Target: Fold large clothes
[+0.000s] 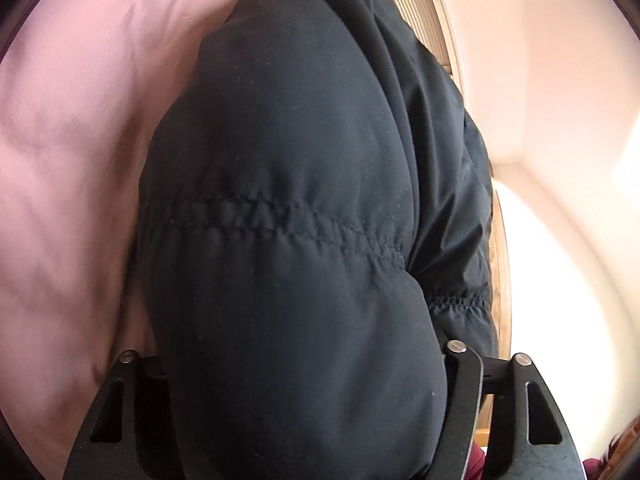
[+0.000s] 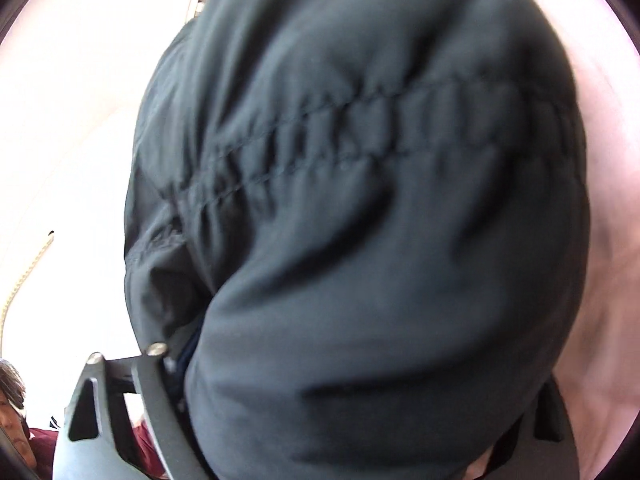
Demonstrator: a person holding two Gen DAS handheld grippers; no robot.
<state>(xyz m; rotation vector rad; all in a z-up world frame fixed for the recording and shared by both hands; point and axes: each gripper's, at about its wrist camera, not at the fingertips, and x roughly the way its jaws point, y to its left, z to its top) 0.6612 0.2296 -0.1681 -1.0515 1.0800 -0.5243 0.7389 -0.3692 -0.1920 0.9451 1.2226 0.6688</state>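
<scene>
A black puffer jacket (image 1: 288, 200) with a stitched elastic seam fills the left wrist view. It bulges out between my left gripper's (image 1: 304, 360) two black fingers (image 1: 464, 392), which are clamped on its padded fabric. In the right wrist view the same jacket (image 2: 360, 220) fills the frame, blurred, and my right gripper (image 2: 352, 380) is shut on it, with one grey finger (image 2: 156, 392) showing at the left and the other mostly hidden behind fabric. The jacket is lifted off the pink bedsheet (image 1: 68, 184).
The pink sheet (image 2: 608, 240) lies beside the jacket. A wooden frame edge (image 1: 502, 280) and pale wall (image 1: 560, 80) are on the right. A person's face (image 2: 12, 412) in a maroon top is at the lower left of the right wrist view.
</scene>
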